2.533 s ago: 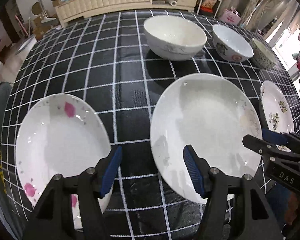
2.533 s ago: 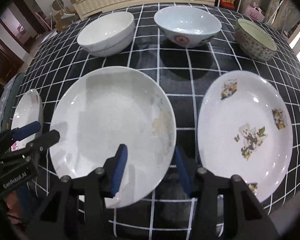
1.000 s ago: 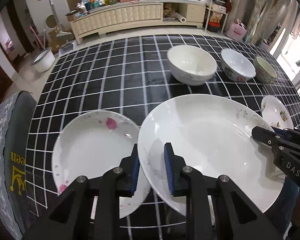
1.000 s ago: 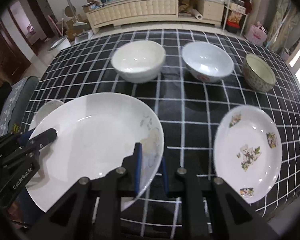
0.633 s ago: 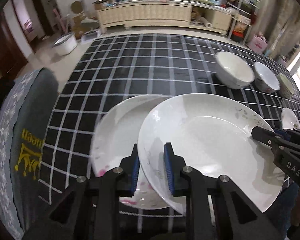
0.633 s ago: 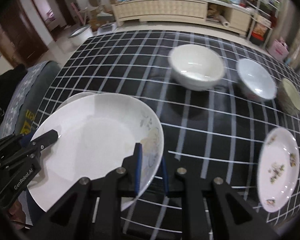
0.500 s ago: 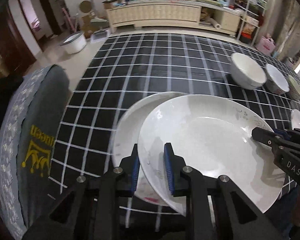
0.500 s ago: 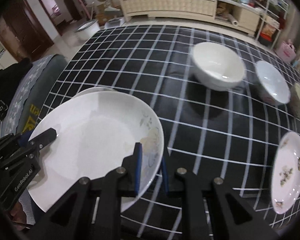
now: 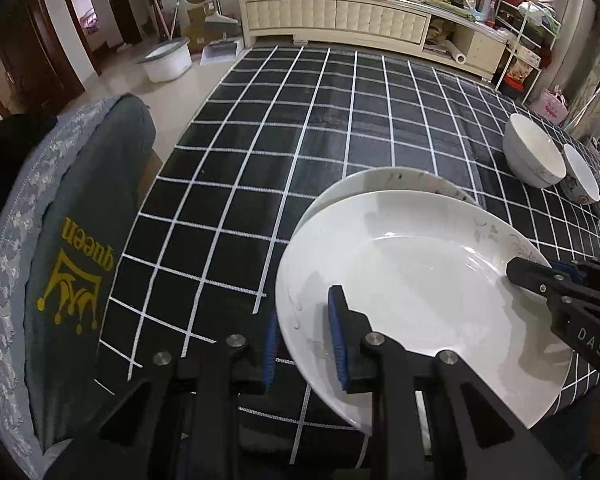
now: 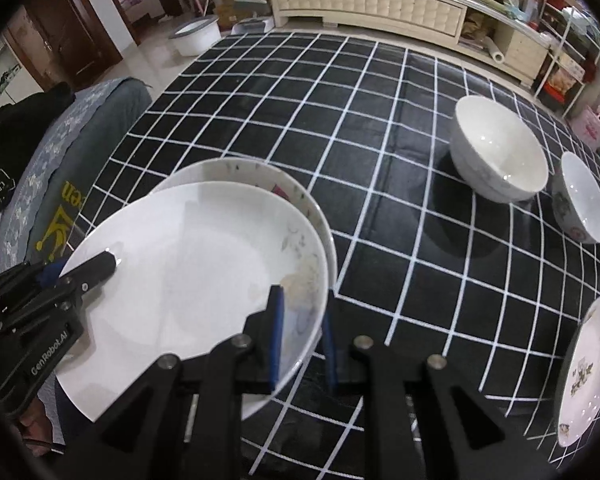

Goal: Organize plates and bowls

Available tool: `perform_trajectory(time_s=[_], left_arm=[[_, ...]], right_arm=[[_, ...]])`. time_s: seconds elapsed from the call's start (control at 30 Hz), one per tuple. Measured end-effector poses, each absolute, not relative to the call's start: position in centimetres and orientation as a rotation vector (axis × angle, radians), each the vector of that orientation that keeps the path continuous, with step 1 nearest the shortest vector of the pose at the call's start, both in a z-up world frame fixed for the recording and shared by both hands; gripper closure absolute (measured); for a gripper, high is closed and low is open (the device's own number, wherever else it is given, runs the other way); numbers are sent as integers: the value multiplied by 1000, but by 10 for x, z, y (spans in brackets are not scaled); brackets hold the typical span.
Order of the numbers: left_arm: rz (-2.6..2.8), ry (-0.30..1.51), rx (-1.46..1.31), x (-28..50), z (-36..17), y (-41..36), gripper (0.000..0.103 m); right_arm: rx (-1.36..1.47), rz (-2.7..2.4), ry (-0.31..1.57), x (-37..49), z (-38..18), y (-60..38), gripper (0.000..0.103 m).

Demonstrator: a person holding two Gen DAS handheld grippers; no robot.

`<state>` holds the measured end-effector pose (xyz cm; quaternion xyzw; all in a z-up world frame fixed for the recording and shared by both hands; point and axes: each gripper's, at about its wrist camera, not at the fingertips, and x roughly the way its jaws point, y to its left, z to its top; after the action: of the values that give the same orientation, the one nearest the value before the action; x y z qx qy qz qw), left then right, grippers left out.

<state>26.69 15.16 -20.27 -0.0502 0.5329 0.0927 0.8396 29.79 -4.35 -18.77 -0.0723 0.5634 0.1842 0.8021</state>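
The big white plate (image 9: 416, 280), glossy glazed ceramic, round and shallow with a faint grey floral print near its rim, is held between both tools. The left gripper (image 9: 302, 344) is closed onto its 7 o'clock edge in the left wrist view, ribbed blue pads above and below the rim. The right gripper (image 10: 302, 336) is likewise pinched tight on the rim at 5 o'clock in its own view. The plate sits over the pink-flecked plate (image 10: 256, 178), whose far rim peeks out at 12 o'clock; contact between them cannot be judged. On the black grid-checked tablecloth (image 10: 364, 128), a deep white bowl (image 10: 498, 148) and a smaller bowl (image 10: 580, 200) stand at 2 o'clock, a cartoon-print plate (image 10: 590, 364) at 4 o'clock
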Motion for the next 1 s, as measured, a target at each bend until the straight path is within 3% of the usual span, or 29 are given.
perform_trajectory(time_s=[1.0], left_arm=[[174, 1193, -219, 269, -228, 169, 82]], right_arm=[[-125, 396, 1244, 305, -208, -41, 82]])
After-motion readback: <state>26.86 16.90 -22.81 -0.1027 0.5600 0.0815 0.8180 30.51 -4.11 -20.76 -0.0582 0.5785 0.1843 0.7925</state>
